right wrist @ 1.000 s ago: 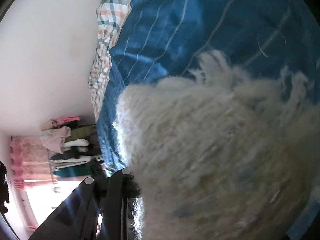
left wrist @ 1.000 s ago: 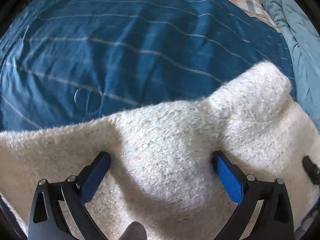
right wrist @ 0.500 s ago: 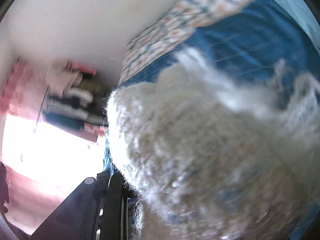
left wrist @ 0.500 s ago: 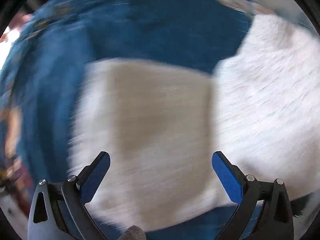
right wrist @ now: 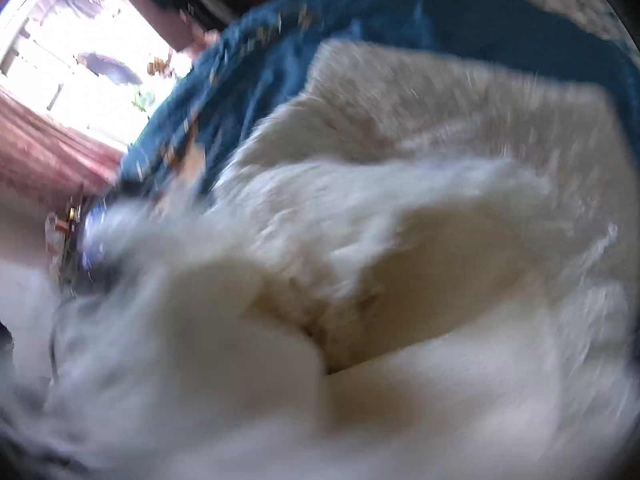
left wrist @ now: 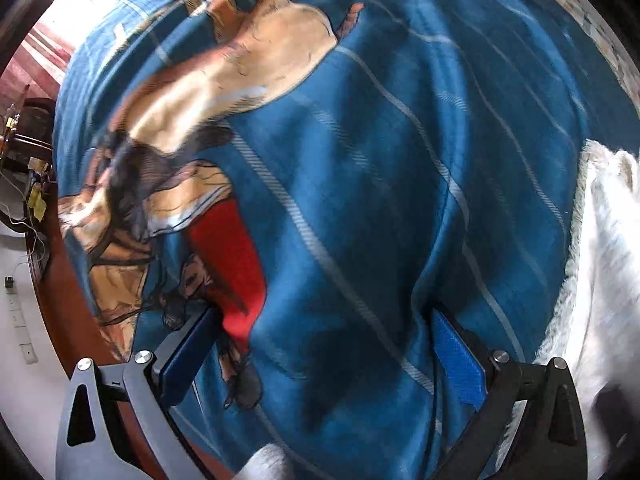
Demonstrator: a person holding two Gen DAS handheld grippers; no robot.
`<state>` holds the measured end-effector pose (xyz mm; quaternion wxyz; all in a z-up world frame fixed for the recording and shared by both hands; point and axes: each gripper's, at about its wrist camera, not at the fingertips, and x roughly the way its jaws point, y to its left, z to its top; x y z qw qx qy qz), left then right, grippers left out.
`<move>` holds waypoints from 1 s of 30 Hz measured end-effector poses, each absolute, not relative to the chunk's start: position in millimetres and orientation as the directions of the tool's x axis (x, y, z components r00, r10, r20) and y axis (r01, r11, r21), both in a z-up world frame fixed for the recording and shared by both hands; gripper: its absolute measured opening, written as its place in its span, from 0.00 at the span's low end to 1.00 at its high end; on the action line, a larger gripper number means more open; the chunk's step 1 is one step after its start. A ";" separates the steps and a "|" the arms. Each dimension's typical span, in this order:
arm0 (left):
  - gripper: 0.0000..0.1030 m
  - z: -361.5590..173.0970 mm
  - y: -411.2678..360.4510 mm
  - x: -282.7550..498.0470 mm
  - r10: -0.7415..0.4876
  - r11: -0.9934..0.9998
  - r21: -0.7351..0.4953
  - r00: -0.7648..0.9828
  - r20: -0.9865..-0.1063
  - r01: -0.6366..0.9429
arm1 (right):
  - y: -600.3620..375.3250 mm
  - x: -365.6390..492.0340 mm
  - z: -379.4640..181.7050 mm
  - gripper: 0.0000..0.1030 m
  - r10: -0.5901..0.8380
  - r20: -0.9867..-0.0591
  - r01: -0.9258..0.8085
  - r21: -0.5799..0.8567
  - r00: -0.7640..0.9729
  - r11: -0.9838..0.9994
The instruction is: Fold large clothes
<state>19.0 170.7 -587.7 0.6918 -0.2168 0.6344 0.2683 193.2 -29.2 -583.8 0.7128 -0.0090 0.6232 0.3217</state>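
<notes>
A fluffy cream-white sweater lies on the blue blanket of a bed. In the left wrist view only its edge shows at the far right. My left gripper is open and empty, its blue pads spread wide over the bare blanket, to the left of the sweater. In the right wrist view the sweater fills the frame in blurred folds and hides my right gripper completely; its fingers are not visible.
The blanket carries a printed cartoon figure in tan, black and red. The bed's left edge drops to a reddish floor with cables. A bright window with pink curtains stands beyond the bed.
My left gripper has swung left off the sweater and now looks at bare blanket. The right wrist view has turned down; the sweater now lies spread in folds below it.
</notes>
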 end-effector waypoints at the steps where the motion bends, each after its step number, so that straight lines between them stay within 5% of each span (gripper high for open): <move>1: 1.00 -588.5 169.4 19.8 0.100 0.757 0.043 0.050 -0.994 -0.652 | -29.8 192.9 -580.6 0.31 0.454 -0.891 -0.473 0.401 -0.002 0.785; 5: 1.00 -595.9 168.0 41.4 0.110 0.736 0.060 0.032 -0.993 -0.674 | -41.3 209.8 -554.4 0.78 0.554 -0.810 -0.453 0.574 -0.191 0.682; 11: 1.00 -558.0 204.8 39.9 0.043 0.707 -0.002 0.045 -0.998 -0.707 | -93.7 204.5 -502.3 0.79 0.616 -0.744 -0.356 0.667 -0.261 0.655; 14: 1.00 -517.7 215.0 27.9 -0.025 0.658 -0.155 0.184 -0.983 -0.737 | -142.3 219.2 -507.8 0.79 0.586 -0.787 -0.240 0.617 -0.195 0.749; 18: 1.00 -502.1 204.1 35.5 -0.282 0.584 -0.433 0.329 -0.901 -0.687 | -195.0 256.0 -535.9 0.79 0.543 -0.832 -0.068 0.552 -0.116 0.831; 21: 1.00 -514.7 166.0 61.0 -0.356 0.658 -0.464 0.297 -0.886 -0.594 | -218.1 267.6 -550.3 0.79 0.562 -0.823 0.049 0.560 -0.074 0.827; 22: 0.86 -515.6 150.6 69.3 -0.348 0.697 -0.442 0.274 -0.897 -0.565 | -222.0 271.0 -555.1 0.79 0.576 -0.815 0.078 0.571 -0.069 0.817; 23: 0.48 -518.7 132.1 76.6 -0.340 0.736 -0.427 0.259 -0.904 -0.525 | -225.3 271.8 -557.3 0.79 0.579 -0.813 0.103 0.572 -0.066 0.814; 24: 0.37 -519.4 121.0 79.5 -0.324 0.763 -0.403 0.241 -0.915 -0.505 | -229.2 271.9 -559.4 0.79 0.582 -0.811 0.118 0.573 -0.064 0.811; 26: 0.26 -508.3 106.3 77.0 -0.262 0.797 -0.354 0.248 -0.933 -0.489 | -235.8 276.1 -561.8 0.79 0.578 -0.814 0.124 0.568 -0.063 0.814; 30: 0.26 -494.4 116.0 57.5 -0.247 0.766 -0.356 0.268 -0.931 -0.534 | -246.6 285.4 -557.4 0.79 0.561 -0.827 0.088 0.555 -0.048 0.827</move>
